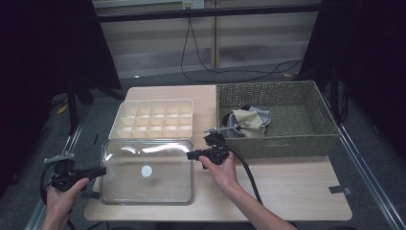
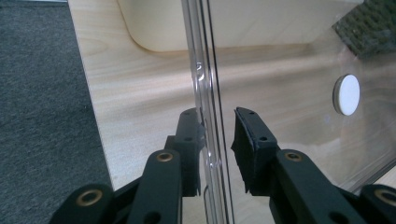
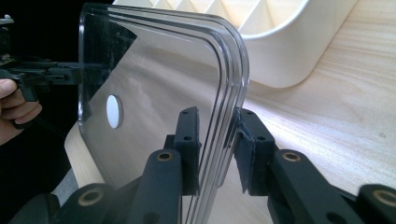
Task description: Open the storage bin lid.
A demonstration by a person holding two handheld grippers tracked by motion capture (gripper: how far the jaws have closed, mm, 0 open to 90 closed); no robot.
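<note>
No brand, label or readable writing shows on anything here.

At about eight o'clock in the high view, the left gripper [image 1: 98, 171] sits at the left edge of a clear, rectangular plastic lid with rounded corners [image 1: 147, 184]. In the left gripper view, its jaws straddle the lid's raised rim: the left pad sits against the rim, while a gap shows between the rim and the right pad, so the jaws are partly apart and not pressing on it.

The clear lid lies on the light wooden table [image 1: 297, 191] at about seven o'clock, its far long edge just beside the cream plastic organiser tray with a grid of small compartments [image 1: 153, 119] at about eleven o'clock. The lid is see-through, so the wood grain shows beneath it. It has a stepped, ridged rim and a small white round disc [image 1: 146, 170] near its middle; glare streaks run along its far edge.

Near the centre, the right gripper [image 1: 190, 155] meets the lid's far right corner. In the right gripper view the curved rim [image 3: 233, 93] stands between the jaws, close to both pads, though whether they pinch it I cannot tell.

At about two o'clock stands a green-grey woven rectangular basket [image 1: 306, 139] holding crumpled tan and grey cloths [image 1: 251, 120].
</note>
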